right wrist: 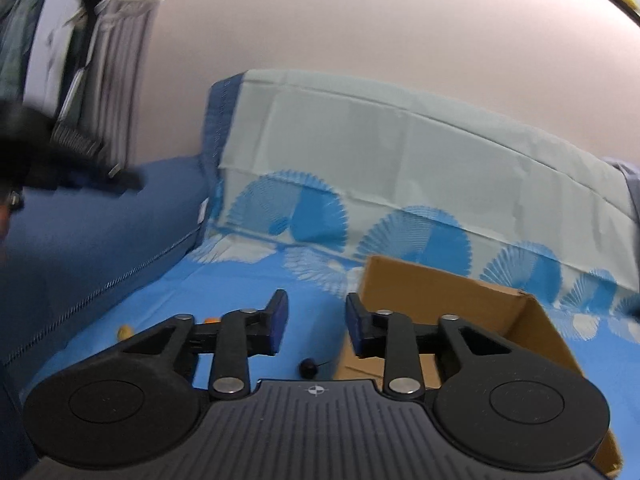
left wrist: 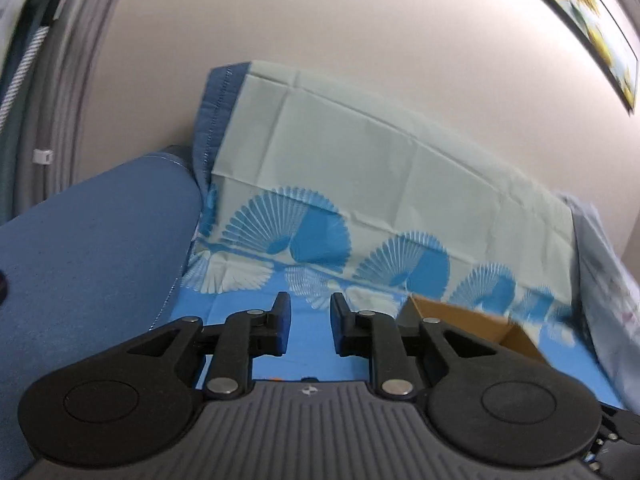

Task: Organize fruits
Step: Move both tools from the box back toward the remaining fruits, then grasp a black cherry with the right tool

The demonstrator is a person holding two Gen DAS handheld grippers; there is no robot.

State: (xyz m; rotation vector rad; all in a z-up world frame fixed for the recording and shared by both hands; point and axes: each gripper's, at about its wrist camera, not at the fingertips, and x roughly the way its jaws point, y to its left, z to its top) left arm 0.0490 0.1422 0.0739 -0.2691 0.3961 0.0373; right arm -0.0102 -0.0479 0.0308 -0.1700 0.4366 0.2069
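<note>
Now your right gripper, jaws narrowly apart and empty, has the dark fruit at six o'clock, cardboard box at three.

My left gripper and right gripper were matt black plastic, pad faces blue and rubbery-looking, pivot pins bare polished metal. Housing between the arms was ribbed grey plastic, dull finish. Box was plain brown cardboard, matt, raw cut edges. Printed sheet looked like thin smooth cloth, sharp fold creases, slight sheen. Sofa arm was blue woven fabric, coarse and matt, with a stitched seam. Wall was smooth matt paint. Small dark fruit looked glossy.
</note>
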